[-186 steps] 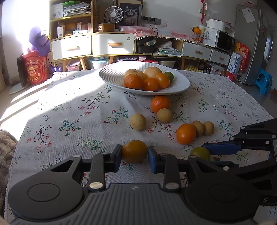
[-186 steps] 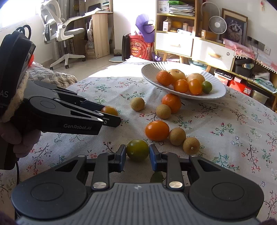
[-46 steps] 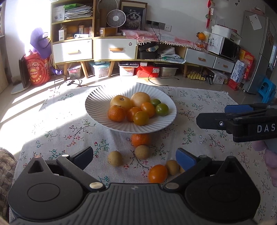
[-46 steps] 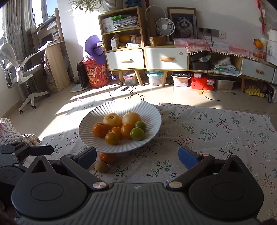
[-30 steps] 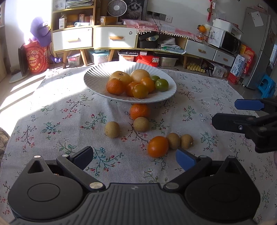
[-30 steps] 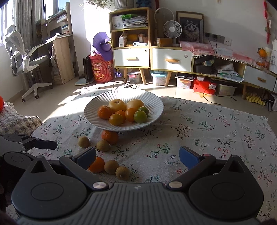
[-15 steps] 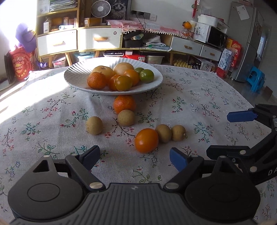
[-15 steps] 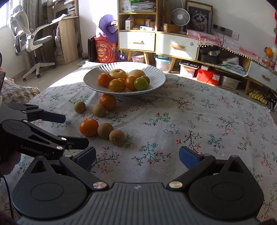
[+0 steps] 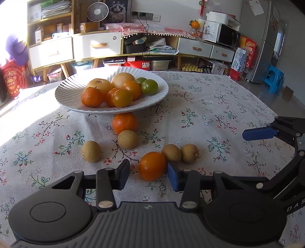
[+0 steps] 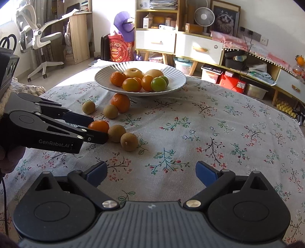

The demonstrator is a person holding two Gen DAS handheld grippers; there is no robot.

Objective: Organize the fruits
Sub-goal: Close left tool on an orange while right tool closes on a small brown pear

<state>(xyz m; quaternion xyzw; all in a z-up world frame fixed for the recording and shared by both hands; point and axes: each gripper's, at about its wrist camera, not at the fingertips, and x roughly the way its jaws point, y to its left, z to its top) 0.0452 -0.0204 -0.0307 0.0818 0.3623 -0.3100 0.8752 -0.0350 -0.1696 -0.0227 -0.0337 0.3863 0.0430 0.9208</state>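
Left gripper newly around tomato

The white plate hides part of the mandarin beneath its rim.

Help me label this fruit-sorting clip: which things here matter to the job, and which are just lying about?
Part of the job:
- orange tomato between the left gripper jaws, which have just been closing
- tangerine on the cloth
- four small brown fruits
- white plate
- right gripper, open

Lying about:
- desk fan
- office chair
- microwave
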